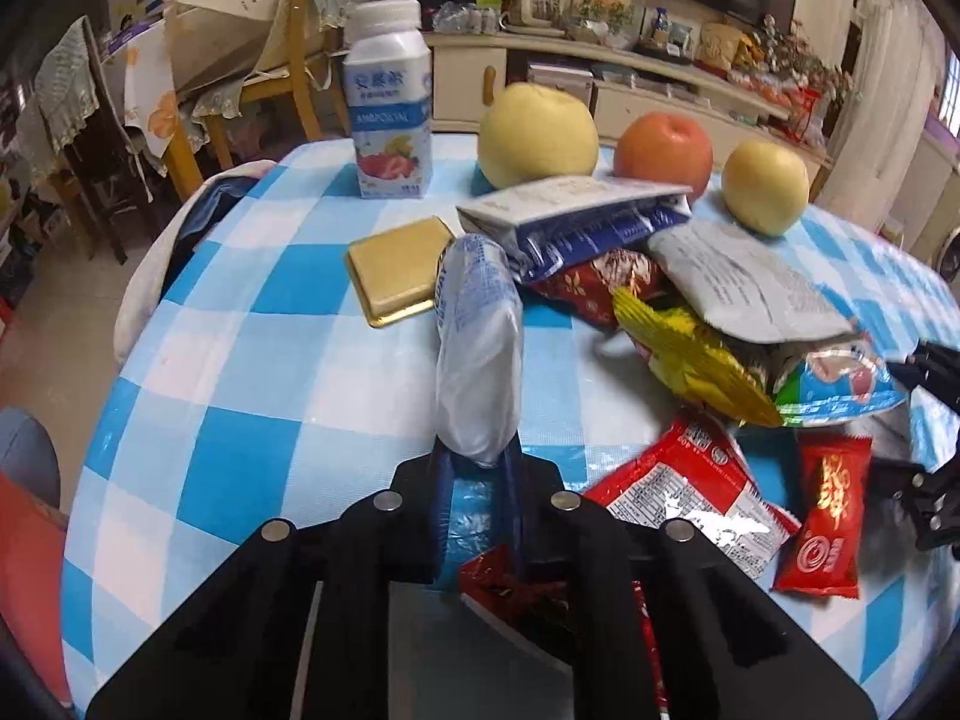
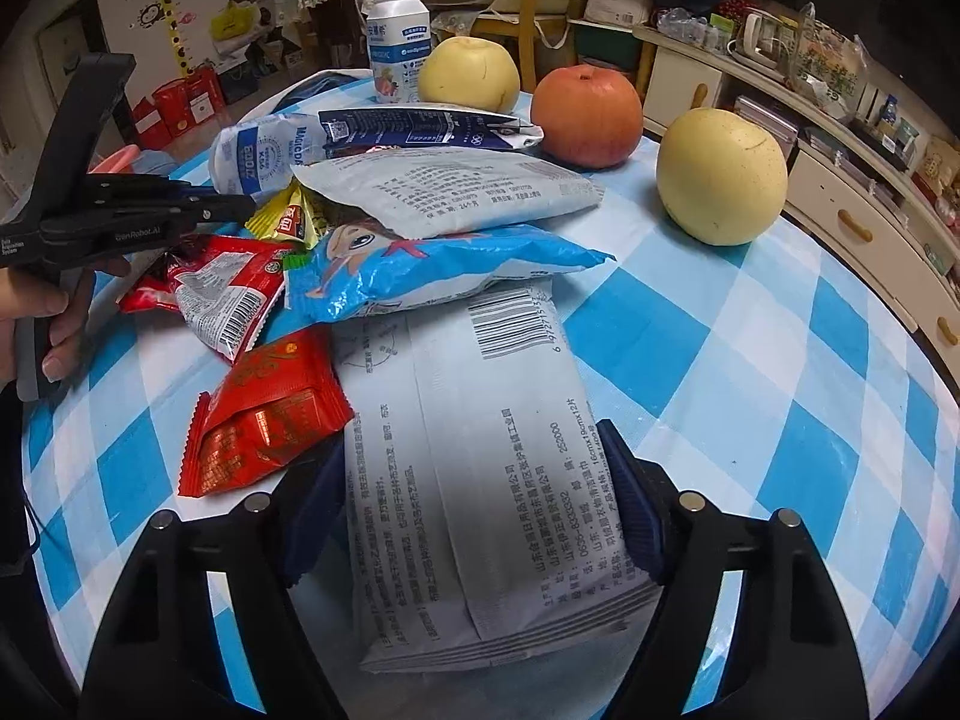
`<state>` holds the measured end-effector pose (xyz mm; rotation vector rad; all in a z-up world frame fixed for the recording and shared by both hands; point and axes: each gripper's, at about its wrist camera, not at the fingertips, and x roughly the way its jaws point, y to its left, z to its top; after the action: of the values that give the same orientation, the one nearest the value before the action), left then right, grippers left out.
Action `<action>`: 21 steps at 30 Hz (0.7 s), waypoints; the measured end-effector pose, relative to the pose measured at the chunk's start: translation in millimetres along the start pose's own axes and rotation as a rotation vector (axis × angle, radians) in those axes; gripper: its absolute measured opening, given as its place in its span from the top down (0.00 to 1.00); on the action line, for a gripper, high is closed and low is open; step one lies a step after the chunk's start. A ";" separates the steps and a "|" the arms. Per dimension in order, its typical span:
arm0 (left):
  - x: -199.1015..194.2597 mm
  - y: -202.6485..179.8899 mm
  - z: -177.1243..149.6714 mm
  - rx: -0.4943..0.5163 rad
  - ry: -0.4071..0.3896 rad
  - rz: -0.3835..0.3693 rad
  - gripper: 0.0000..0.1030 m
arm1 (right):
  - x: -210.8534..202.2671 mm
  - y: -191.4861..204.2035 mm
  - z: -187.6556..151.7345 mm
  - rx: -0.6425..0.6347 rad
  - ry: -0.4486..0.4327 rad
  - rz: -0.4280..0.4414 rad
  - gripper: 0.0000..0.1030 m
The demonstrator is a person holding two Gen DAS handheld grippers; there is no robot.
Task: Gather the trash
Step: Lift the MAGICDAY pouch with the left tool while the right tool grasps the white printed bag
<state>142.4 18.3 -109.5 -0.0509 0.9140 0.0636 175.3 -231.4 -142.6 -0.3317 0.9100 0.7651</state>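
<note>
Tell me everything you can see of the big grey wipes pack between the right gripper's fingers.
The grey wipes pack is a soft, matte plastic pouch printed with black text and a barcode, its sealed end nearest the camera. It lies flat on the checked tablecloth, between the right gripper's blue fingers. Its far end sits under a blue snack bag.

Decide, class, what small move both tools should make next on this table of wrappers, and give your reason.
Probably lift both straight up. The left tool is shut on the pale blue-white wrapper, and the right tool pinches the grey wipes packet, whose far end lies under the blue snack bag, so raise it slowly.
</note>
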 end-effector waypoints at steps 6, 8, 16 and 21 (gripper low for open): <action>-24.8 5.8 6.8 -0.016 -0.105 -0.032 0.86 | -2.8 3.5 -2.6 0.019 0.003 -0.019 0.26; -28.9 6.2 7.8 -0.013 -0.119 -0.038 0.86 | -4.2 4.9 -5.2 0.027 0.004 -0.022 0.26; -16.7 1.5 9.2 0.021 -0.092 -0.036 0.74 | -8.2 6.4 -13.1 0.027 -0.005 -0.005 0.24; -15.5 -6.2 14.8 0.066 -0.160 0.001 0.18 | -4.3 10.4 -15.7 -0.017 -0.012 -0.017 0.15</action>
<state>145.1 12.6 -88.0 0.0157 0.7557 0.0379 157.0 -235.0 -147.8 -0.3493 0.8881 0.7586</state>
